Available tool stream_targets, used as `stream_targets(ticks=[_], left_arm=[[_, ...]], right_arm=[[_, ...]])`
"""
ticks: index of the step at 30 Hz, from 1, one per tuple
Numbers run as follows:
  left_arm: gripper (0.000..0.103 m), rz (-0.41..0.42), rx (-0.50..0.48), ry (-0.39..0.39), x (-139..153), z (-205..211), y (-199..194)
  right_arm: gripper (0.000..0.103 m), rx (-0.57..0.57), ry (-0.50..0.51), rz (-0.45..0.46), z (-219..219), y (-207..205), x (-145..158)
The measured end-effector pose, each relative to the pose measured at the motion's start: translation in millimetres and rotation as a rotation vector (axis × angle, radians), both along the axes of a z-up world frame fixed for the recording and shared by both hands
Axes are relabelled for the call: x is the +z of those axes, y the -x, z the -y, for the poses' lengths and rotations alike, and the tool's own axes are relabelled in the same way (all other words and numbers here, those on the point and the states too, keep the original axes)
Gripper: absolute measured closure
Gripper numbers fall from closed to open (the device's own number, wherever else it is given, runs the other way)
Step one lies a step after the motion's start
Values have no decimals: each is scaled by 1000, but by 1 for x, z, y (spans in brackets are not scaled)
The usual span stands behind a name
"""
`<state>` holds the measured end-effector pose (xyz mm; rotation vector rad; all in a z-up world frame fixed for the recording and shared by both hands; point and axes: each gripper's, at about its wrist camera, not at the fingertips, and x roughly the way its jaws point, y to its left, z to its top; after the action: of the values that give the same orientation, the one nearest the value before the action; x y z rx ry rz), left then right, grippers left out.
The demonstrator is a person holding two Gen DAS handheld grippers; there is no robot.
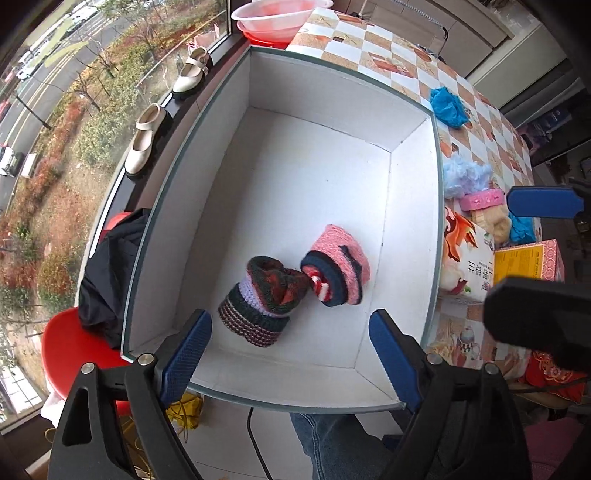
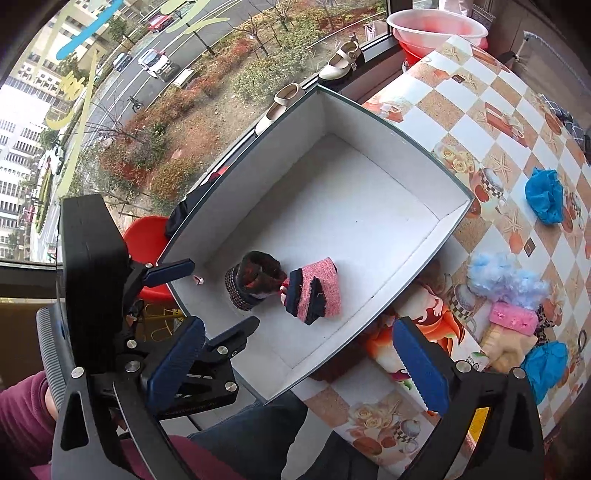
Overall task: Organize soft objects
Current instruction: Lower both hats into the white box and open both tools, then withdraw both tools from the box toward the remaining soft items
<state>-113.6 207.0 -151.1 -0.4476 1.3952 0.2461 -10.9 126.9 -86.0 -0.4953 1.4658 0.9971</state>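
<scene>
A white open box (image 1: 413,173) (image 2: 436,195) stands at the table's window side. Two rolled knit items lie in it near the front: a dark striped one (image 1: 264,299) (image 2: 251,278) and a pink-and-navy one (image 1: 338,266) (image 2: 317,290), touching. My left gripper (image 1: 291,350) (image 2: 207,291) is open and empty, over the box's near edge just above them. My right gripper (image 2: 295,365) is open and empty, over the box's near right corner; one of its fingers (image 1: 543,202) shows in the left wrist view. More soft items lie on the table: a blue bundle (image 1: 448,107) (image 2: 545,195), pale blue fluff (image 1: 465,175) (image 2: 506,278).
A pink pad (image 2: 513,317), a beige item (image 2: 508,349) and another blue bundle (image 2: 545,363) lie right of the box beside a printed carton (image 1: 467,258). Two shoes (image 1: 147,140) sit on the window sill. Stacked basins (image 1: 277,20) stand at the far end. A red chair (image 1: 77,350) with dark cloth is left.
</scene>
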Motion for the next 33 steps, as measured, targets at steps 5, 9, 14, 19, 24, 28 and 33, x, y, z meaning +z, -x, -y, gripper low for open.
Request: stream_targets(ticks=[5,9,14,19,24,28,33], left_arm=[[13,63,-79,45,25,16,-21],[2,106,-162,70,48,35,-48],[1,126,-262,31,65,69,-85],[1,71,-342,-95,61,101,-132],[1,26,-443,-234,46,131,-192],[1,-51,-588,-364,15,157,-239],[1,-174,-731,-440,-33,178,-279]], right_arm=[[1,-123,-12,-33,29,-24,13],[1,-237,-25,-17,70,-52,32],[1,-420,-10,44,148,-95,50],[1,-622,67,43,230,-141,35],[1,-720,133,-62,285,-171,-10],[1,-696,187,-134,303,-184,-51],[1,-572,241,-185,292,-193,-91]])
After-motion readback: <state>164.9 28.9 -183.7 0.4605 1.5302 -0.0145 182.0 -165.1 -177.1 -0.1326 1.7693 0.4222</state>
